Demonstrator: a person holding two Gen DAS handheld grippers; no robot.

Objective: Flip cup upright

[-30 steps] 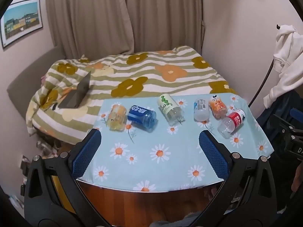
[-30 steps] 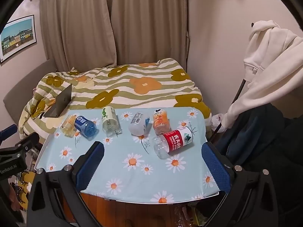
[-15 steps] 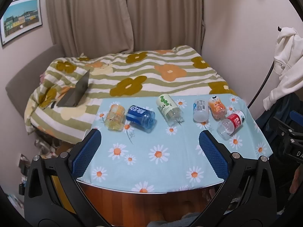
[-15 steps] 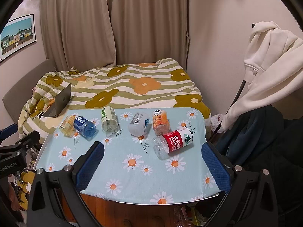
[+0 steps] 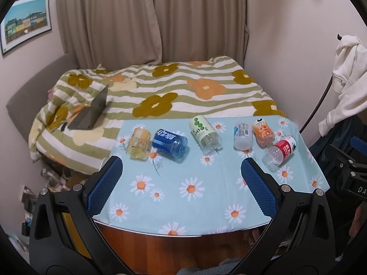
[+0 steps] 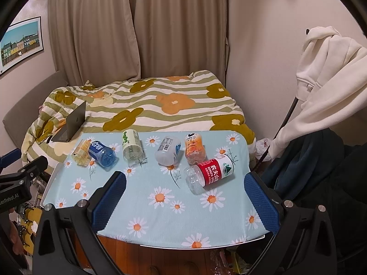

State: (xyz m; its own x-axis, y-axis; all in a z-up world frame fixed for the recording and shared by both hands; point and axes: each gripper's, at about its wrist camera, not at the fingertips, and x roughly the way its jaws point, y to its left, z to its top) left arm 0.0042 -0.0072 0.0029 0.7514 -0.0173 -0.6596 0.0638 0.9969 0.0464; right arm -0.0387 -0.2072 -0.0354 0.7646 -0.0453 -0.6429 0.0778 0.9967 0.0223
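Note:
Several bottle-shaped cups lie on their sides across the far half of a daisy-print tablecloth (image 5: 183, 183). From left to right they are a yellow cup (image 5: 138, 143), a blue cup (image 5: 169, 142), a green-dotted white cup (image 5: 205, 135), a clear white cup (image 5: 242, 135), an orange cup (image 5: 263, 133) and a red-labelled cup (image 5: 279, 153). The red-labelled cup (image 6: 209, 175) lies nearest my right gripper (image 6: 185, 178). My left gripper (image 5: 181, 167) hangs open over the near table edge, apart from every cup. The right gripper is open too, holding nothing.
A bed with a flowered striped quilt (image 5: 172, 91) stands right behind the table, with a laptop (image 5: 94, 114) on it. White clothing (image 6: 330, 68) hangs at the right over dark fabric. The other handheld gripper (image 6: 16, 183) shows at the left edge of the right wrist view.
Both grippers have drawn back and risen slightly, so the table sits a little lower and farther in both views. The cups have not moved.

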